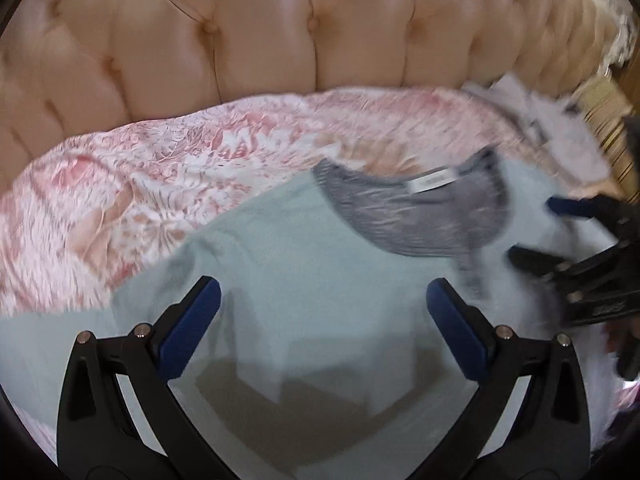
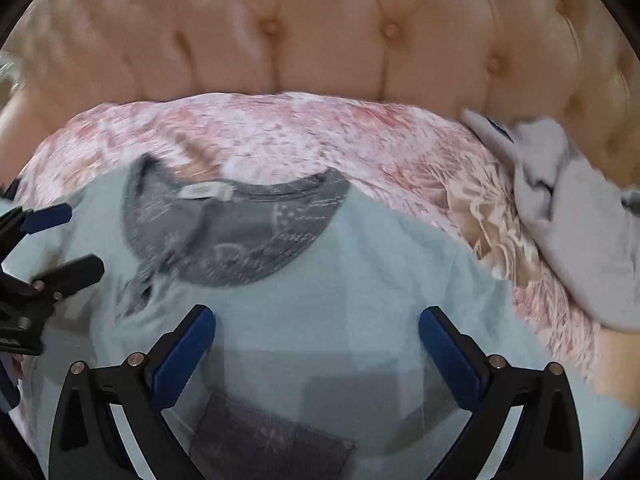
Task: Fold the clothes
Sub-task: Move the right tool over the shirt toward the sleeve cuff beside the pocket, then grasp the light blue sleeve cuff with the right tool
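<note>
The left tool (image 1: 323,295) and the right tool (image 2: 316,322) both hang with fingers spread wide, gripping nothing, over a pale green shirt (image 2: 360,280). The shirt lies flat on the pink floral bedspread (image 1: 160,168), its grey collar (image 2: 240,232) toward the tufted headboard (image 2: 320,40).

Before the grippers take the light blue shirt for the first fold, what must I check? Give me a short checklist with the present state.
1. Left gripper open: ok.
2. Right gripper open: ok.
3. Both above the light blue shirt: ok.
4. Shirt lies flat on the floral bedcover: not ok, wrinkled beside the grey collar.
5. Grey garment clear of the shirt: ok.
6. Sleeves spread out: cannot tell.
</note>
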A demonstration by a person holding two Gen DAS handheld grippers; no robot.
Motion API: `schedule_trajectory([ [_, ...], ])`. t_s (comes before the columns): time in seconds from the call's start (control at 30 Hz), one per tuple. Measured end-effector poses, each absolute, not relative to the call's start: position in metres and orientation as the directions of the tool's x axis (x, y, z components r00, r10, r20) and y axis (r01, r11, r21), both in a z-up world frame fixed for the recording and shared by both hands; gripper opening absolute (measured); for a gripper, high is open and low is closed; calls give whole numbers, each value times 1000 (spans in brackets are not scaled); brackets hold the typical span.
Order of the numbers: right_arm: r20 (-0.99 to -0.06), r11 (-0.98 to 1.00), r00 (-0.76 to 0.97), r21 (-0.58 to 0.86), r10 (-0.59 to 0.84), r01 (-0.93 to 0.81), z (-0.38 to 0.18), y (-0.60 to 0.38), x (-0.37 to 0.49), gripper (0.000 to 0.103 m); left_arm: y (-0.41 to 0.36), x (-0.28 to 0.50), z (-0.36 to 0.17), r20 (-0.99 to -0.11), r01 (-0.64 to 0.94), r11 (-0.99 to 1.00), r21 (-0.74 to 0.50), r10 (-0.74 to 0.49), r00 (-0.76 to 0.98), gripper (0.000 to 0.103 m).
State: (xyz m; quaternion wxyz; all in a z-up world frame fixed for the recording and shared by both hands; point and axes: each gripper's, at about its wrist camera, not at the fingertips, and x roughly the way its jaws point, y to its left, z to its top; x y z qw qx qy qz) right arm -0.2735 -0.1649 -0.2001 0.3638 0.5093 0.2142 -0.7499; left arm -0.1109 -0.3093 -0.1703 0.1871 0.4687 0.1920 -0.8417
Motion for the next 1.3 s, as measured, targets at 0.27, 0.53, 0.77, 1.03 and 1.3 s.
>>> schedule_trajectory([
  [0.27,-817,-775,-327,211,-475,596,-150,-22,-268,103,-202,-103,-154,-855,262,-961,-84,-65,-514,103],
  [0.53,-856,-833,-354,146,-377,534,-153,64,-240,103,-178,-131,-179,-909,287,-956,-58,-68,-411,103],
  [0.77,-847,-623,-198,185,-493,760,-167,36,-139,103,-178,-132,-180,-914,278,-959,-56,-63,-401,103],
  [1.03,-881,-603,-244,57,-406,796,-190,36,-105,103,-179,-134,-182,-919,267,-962,-55,-56,-389,103],
  [1.3,-703,-833,-452,419,-549,362,-148,184,-212,103,-178,-132,-181,-912,267,-962,-59,-57,-406,103],
])
